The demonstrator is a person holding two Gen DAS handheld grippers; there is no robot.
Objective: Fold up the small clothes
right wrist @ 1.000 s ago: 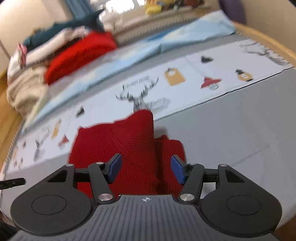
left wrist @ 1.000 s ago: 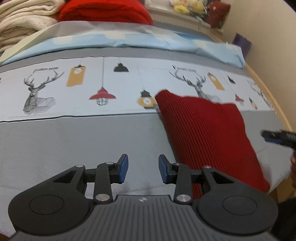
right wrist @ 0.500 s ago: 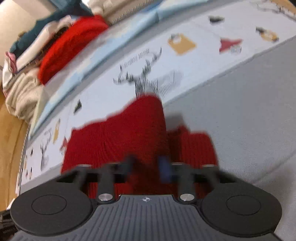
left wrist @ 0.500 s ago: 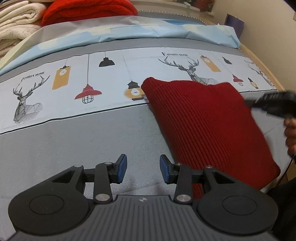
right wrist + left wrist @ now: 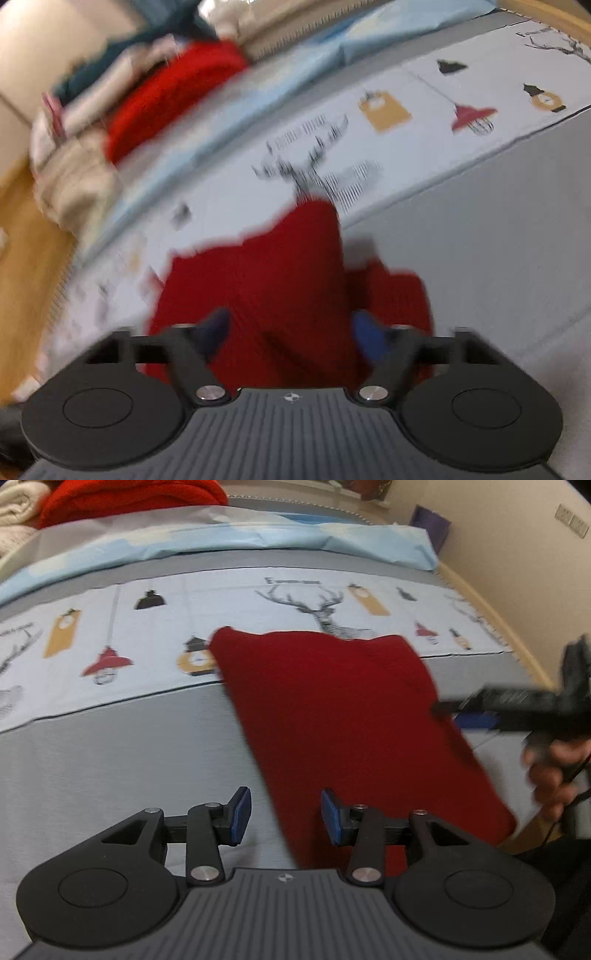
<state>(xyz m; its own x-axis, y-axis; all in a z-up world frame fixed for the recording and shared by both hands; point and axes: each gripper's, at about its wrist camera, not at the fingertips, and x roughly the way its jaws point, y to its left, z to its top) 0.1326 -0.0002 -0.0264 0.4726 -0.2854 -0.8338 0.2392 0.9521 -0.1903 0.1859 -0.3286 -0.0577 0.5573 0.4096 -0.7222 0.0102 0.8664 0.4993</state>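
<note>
A red knit garment lies flat on the bed's grey and printed cover. My left gripper hovers over its near left edge. Its jaws are opening, and the cloth's edge runs under the gap, with no pad pressing on it. My right gripper, held by a hand, reaches over the garment's right side. In the blurred right wrist view, the right gripper has its jaws opening wide just above the red garment, whose folded part forms a raised ridge ahead.
A pile of folded clothes, with a bright red knit and cream pieces, sits at the bed's far end behind a pale blue sheet. A wooden bed rim and a wall bound the right side.
My left gripper slid right, so the garment's edge now lies under its slightly wider jaws. The right gripper dropped lower, shut over the red cloth half a second ago, and now stands wide.
</note>
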